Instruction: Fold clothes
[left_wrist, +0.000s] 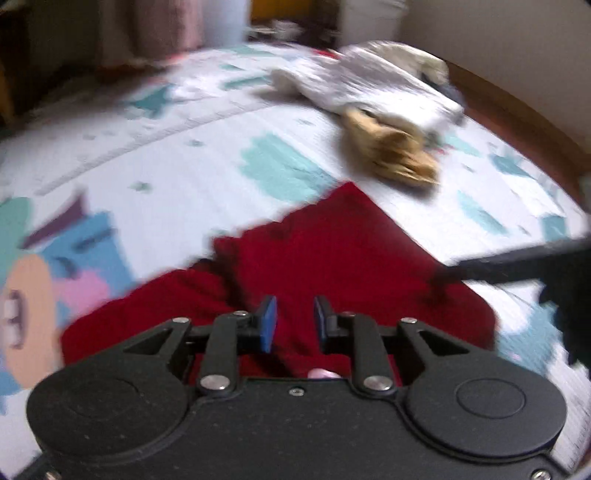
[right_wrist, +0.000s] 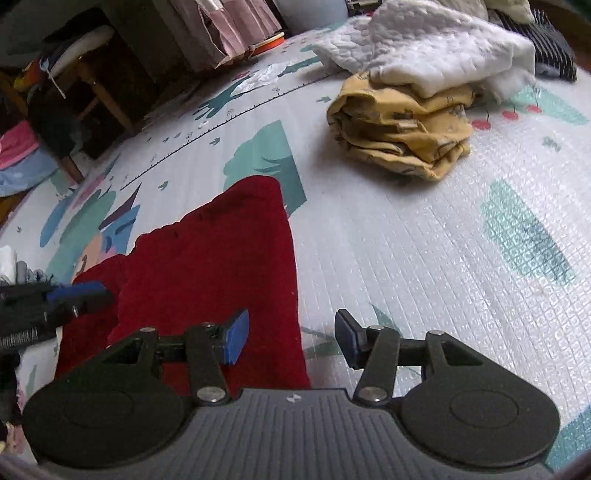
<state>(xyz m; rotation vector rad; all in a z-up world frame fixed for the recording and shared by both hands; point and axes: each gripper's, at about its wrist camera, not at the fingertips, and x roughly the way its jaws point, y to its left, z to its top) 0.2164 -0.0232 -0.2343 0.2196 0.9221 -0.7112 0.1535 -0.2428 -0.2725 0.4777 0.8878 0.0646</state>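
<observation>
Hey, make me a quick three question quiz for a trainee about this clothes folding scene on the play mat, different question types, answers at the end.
1. True or false: the red garment lies flat on the play mat.
2. Multiple choice: what sits directly on top of the folded yellow garment? A) a white quilted garment B) a blue towel C) nothing
3. Fill in: in the right wrist view, the right gripper has its jaws apart over the red garment's ____ edge.

Key: 1 true; 2 A; 3 right
</observation>
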